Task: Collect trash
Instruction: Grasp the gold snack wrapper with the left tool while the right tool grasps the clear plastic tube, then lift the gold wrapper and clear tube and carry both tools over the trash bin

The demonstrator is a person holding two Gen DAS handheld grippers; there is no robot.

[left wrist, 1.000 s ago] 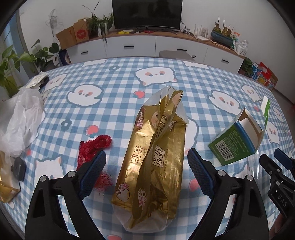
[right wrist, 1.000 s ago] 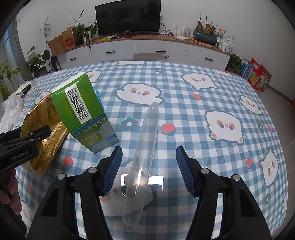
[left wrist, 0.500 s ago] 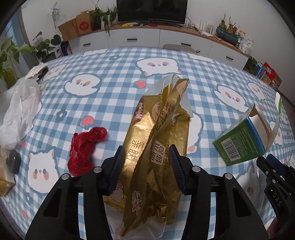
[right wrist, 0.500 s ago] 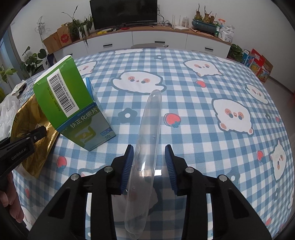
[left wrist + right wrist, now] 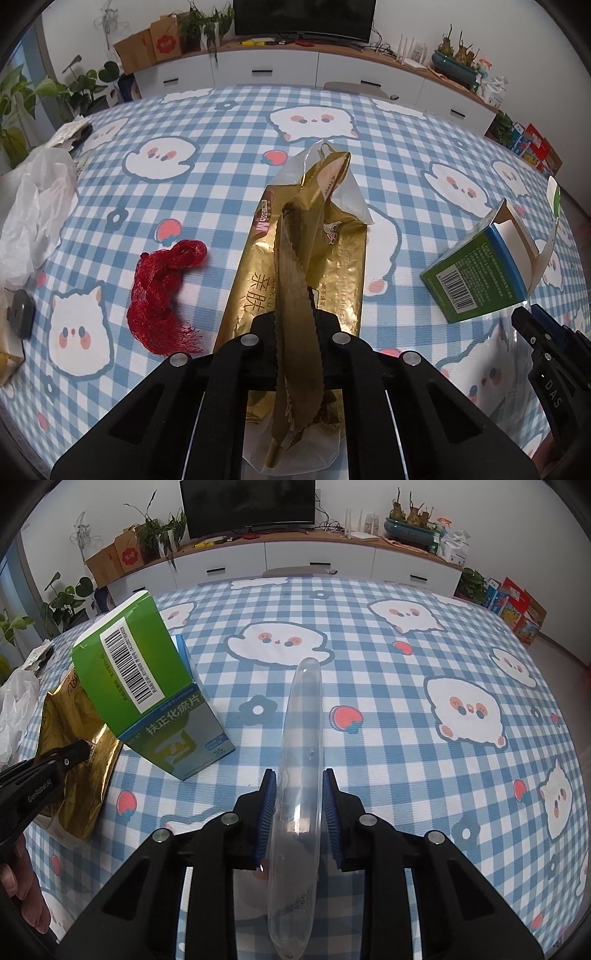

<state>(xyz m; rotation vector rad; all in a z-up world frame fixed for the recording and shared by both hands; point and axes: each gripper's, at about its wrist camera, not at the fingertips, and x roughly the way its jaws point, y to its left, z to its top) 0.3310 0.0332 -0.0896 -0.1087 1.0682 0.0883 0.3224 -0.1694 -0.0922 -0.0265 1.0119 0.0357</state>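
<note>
A long gold foil wrapper lies on the checked tablecloth, and my left gripper is shut on a raised fold of it. In the right wrist view a clear plastic tube lies lengthwise between the blue pads of my right gripper. Its jaws are closing and the pads touch both sides of the tube. An open green and blue carton stands tilted between the two grippers, and also shows at the right of the left wrist view as the carton. A red mesh net lies left of the wrapper.
A crumpled white plastic bag sits at the table's left edge, with a small black round object below it. A white cabinet with a TV and plants runs along the far wall. A person's hand shows at lower left.
Both grippers went from wide open to closed. The left jaws pinched the gold wrapper into an upright fold. The right jaws came in against the clear tube.
</note>
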